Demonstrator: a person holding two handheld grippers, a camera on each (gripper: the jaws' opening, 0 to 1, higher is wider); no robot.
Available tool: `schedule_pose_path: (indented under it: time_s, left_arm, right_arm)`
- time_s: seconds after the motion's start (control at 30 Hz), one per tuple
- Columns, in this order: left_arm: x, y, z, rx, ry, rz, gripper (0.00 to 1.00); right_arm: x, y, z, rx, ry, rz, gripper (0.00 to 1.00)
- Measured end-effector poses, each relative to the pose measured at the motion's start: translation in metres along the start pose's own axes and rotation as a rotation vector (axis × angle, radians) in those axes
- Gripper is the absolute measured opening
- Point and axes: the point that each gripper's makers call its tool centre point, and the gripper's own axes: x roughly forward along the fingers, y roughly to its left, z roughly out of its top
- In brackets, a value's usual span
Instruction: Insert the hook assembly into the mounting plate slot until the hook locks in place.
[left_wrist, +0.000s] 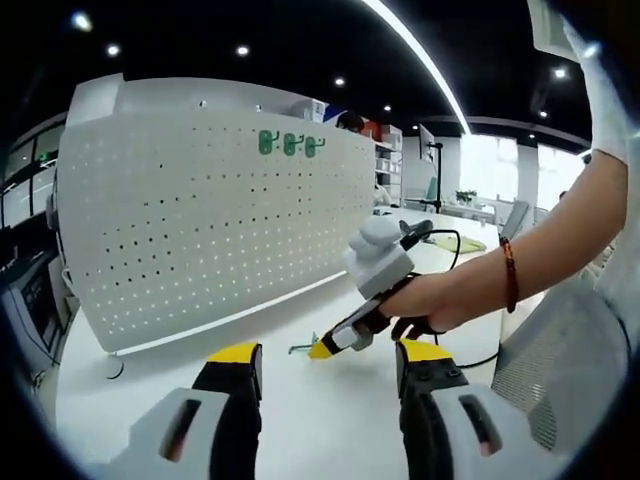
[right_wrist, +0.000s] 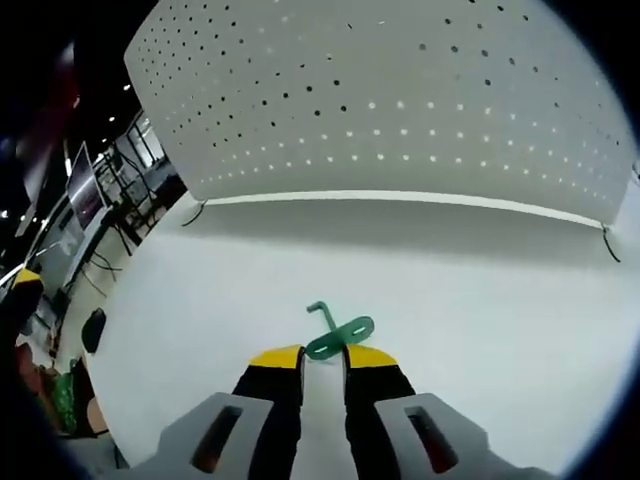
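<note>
in the right gripper view my right claw (right_wrist: 322, 356) has its yellow tips nearly closed on the green hook (right_wrist: 338, 336), low over the white table (right_wrist: 480, 300); whether they truly pinch it i cannot tell. my left claw (left_wrist: 325, 355) hangs wide open, empty. beyond, the pegboard (left_wrist: 210, 215) carries three green hooks (left_wrist: 290, 144), too small to make out.

looks like an open-plan office or lab space: dark ceiling with recessed spotlights (left_wrist: 242, 49) and a long led strip (left_wrist: 415, 48), a big white table (left_wrist: 330, 420), a mesh office chair (left_wrist: 560, 370), shelving (left_wrist: 388, 165) at the back, bright windows (left_wrist: 490, 165), and monitors (right_wrist: 82, 195) on desks off to the side.
</note>
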Motion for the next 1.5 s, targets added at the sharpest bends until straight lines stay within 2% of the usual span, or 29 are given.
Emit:
schedule_pose_path:
  time_s: [0.3,0.4,0.53,0.73,1.03,1.13,1.23,1.3,1.4,1.5]
  left_arm:
    - [0.001,-0.001,-0.004,-0.008,0.009,-0.006,0.55]
    - [0.001,0.000,-0.003,-0.007,0.007,-0.003,0.55]
    - [0.001,0.003,0.000,-0.004,0.003,0.001,0.54]
    - [0.000,0.005,-0.001,-0.007,0.004,0.009,0.53]
    - [-0.001,0.005,-0.004,-0.009,0.012,0.013,0.53]
    - [0.000,0.004,-0.003,-0.003,0.012,0.012,0.52]
    - [0.000,0.003,-0.003,0.000,0.013,0.007,0.52]
    - [0.001,0.002,-0.003,0.002,0.014,0.004,0.52]
    - [0.000,0.001,-0.002,0.003,0.014,0.003,0.52]
    - [-0.001,0.000,-0.002,0.009,0.015,0.003,0.51]
  right_arm:
    - [-0.006,-0.016,-0.008,-0.015,0.023,-0.053,0.09]
    - [-0.005,-0.018,-0.009,-0.014,0.023,-0.050,0.09]
    - [-0.005,-0.019,-0.003,-0.031,-0.007,-0.067,0.09]
    - [-0.002,-0.019,0.006,-0.107,-0.043,-0.073,0.09]
    - [-0.004,-0.018,0.007,-0.107,-0.046,-0.057,0.06]
    - [-0.007,-0.013,0.011,-0.093,-0.057,-0.031,0.05]
    - [-0.010,-0.013,0.012,-0.114,-0.058,-0.036,0.02]
    - [-0.012,-0.012,0.012,-0.072,-0.060,-0.027,0.02]
    - [-0.013,-0.015,0.010,-0.097,-0.042,-0.037,0.02]
    - [-0.017,-0.009,0.007,-0.076,-0.028,-0.003,0.02]
